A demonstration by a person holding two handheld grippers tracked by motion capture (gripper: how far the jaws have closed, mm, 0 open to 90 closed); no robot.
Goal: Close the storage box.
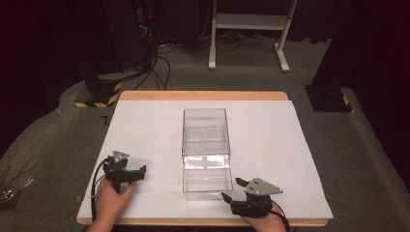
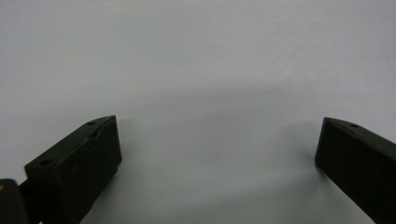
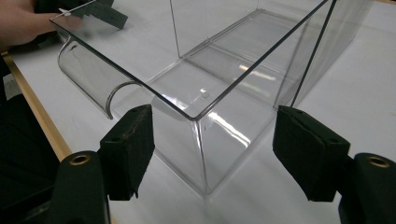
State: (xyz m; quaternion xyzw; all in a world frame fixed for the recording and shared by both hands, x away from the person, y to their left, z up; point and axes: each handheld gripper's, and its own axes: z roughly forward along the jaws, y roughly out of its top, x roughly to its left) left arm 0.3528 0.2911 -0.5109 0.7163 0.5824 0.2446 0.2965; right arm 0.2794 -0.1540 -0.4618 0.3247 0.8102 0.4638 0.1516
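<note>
Box: a clear box (image 1: 205, 152) stands open-topped at the middle of the white table (image 1: 270, 145), its long axis running away from the person, the near end pulled out like a drawer.
Box seen from the right: in the right gripper view its near corner (image 3: 198, 140) sits dead ahead between the two jaws, with a curved clear handle (image 3: 88, 79) on the near end wall.
Right gripper (image 1: 231, 191): jaws wide apart and holding nothing; it rests by the table's near edge, just to the right of the box's near end, pointing left and forward at it.
Left gripper (image 1: 138, 172): jaws spread wide, nothing between them; its own view shows bare white table (image 2: 196, 60). It lies well to the left of the box.
Nearer hand: the right, by a clear margin, judging from the high view.
Key relation: the box's near end lies just ahead and left of the right jaws, so a short reach along that line should meet the corner or handle.
Risk: the walls are thin and slick; a grip on the corner could slip.
</note>
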